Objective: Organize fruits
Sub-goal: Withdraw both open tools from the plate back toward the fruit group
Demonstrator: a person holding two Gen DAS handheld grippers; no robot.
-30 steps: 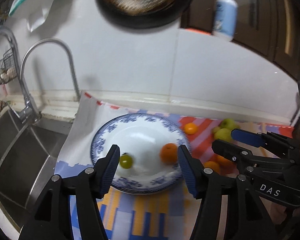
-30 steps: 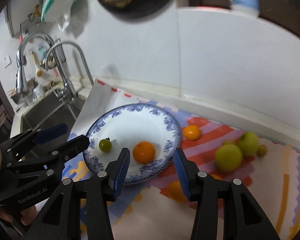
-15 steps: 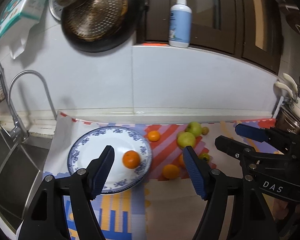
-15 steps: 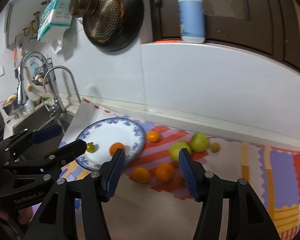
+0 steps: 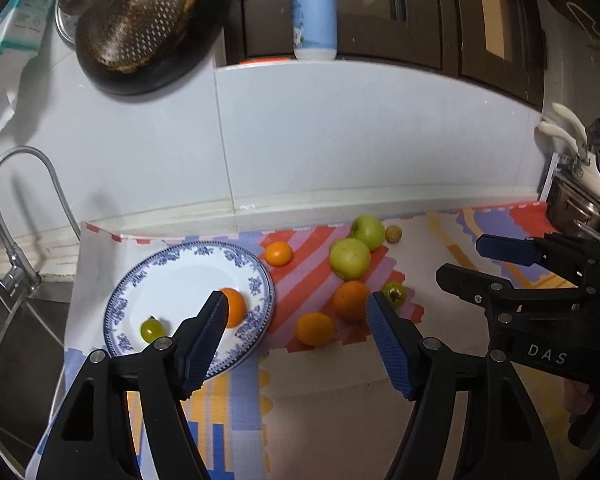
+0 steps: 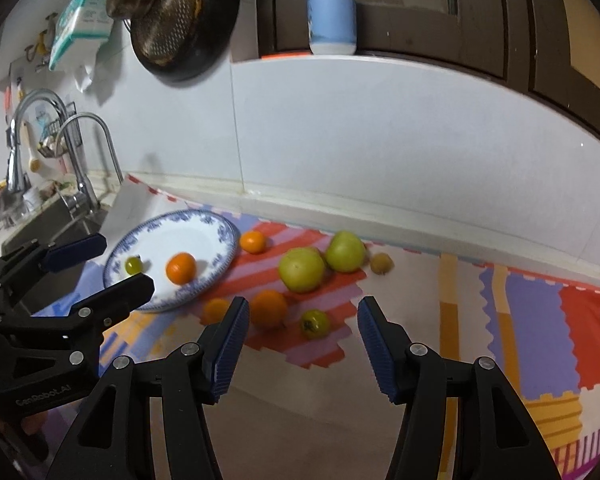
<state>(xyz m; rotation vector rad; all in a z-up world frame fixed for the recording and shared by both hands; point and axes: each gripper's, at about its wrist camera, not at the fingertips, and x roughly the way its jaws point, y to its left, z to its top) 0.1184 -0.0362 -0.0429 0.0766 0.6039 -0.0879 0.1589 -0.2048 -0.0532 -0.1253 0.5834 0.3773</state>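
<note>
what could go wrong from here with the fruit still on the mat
1. The loose fruit is bunched: the orange sits close to the small green tomato, so open right gripper fingers may knock one rolling.
2. The plate is shallow; its orange and small green fruit could roll off if bumped.
3. The left gripper works close by, so the two could collide.

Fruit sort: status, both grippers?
Left gripper and right gripper: open, empty, jaws just widened. Blue-rimmed white plate holds one orange mandarin and one small green fruit; the rest loose on the mat. Nothing blocking.
</note>
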